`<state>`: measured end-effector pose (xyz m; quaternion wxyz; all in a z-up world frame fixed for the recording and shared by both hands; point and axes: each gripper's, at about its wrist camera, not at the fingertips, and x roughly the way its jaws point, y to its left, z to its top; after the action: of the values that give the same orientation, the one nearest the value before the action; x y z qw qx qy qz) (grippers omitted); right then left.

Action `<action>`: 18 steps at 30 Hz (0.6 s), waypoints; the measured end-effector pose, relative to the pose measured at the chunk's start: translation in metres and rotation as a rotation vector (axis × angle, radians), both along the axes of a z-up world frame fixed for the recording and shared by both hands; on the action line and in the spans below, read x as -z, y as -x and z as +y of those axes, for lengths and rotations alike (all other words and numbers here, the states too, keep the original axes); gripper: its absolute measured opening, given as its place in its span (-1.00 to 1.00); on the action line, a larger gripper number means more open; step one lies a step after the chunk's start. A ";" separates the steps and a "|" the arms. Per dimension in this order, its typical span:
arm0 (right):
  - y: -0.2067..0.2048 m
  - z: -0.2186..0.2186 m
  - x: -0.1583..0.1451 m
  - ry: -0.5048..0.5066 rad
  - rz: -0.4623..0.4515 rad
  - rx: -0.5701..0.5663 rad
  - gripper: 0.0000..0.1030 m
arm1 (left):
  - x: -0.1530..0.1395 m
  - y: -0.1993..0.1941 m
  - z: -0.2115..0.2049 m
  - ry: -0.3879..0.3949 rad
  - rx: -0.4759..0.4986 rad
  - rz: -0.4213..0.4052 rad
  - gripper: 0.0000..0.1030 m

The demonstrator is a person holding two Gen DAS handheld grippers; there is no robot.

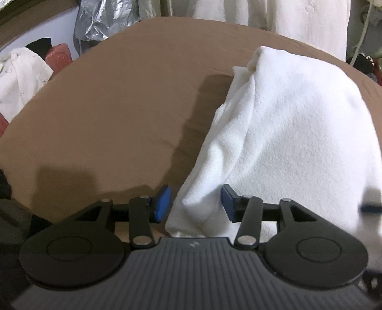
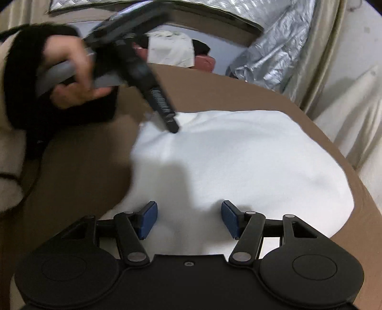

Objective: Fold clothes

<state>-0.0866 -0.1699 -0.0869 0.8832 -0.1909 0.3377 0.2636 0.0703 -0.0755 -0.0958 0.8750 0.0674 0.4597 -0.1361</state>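
A white fleece garment (image 1: 286,133) lies folded on the brown surface (image 1: 119,114). Its near corner sits between the blue pads (image 1: 163,204) of my left gripper (image 1: 196,204), whose jaws stand apart without pressing the fabric. In the right wrist view the same garment (image 2: 238,162) spreads ahead. My right gripper (image 2: 189,219) hovers open over its near edge, nothing pinched between its pads. A hand (image 2: 71,71) holds the left gripper (image 2: 173,126), blurred, its tip down at the garment's far left corner.
Crinkled silver sheeting (image 1: 102,21) and pale hanging fabric (image 1: 298,21) stand behind the surface. White clothes (image 1: 21,76) and a pink item (image 1: 59,54) lie off its left edge. A black sleeve (image 2: 21,83) covers the arm. Bare brown surface (image 2: 78,167) extends left of the garment.
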 end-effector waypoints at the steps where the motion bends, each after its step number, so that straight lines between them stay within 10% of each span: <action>1: 0.002 0.000 -0.001 -0.029 0.021 -0.007 0.23 | 0.000 -0.001 0.001 0.004 -0.002 0.003 -0.07; 12: 0.025 -0.001 0.005 -0.062 0.088 -0.080 0.21 | -0.004 -0.003 0.003 0.017 -0.012 0.023 0.01; 18: 0.027 -0.014 -0.001 -0.150 0.199 -0.112 0.25 | -0.039 0.020 0.006 -0.050 0.019 -0.215 -0.03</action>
<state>-0.1136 -0.1839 -0.0856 0.8410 -0.1155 0.3918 0.3547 0.0503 -0.0697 -0.0566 0.9160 0.1076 0.3657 -0.1247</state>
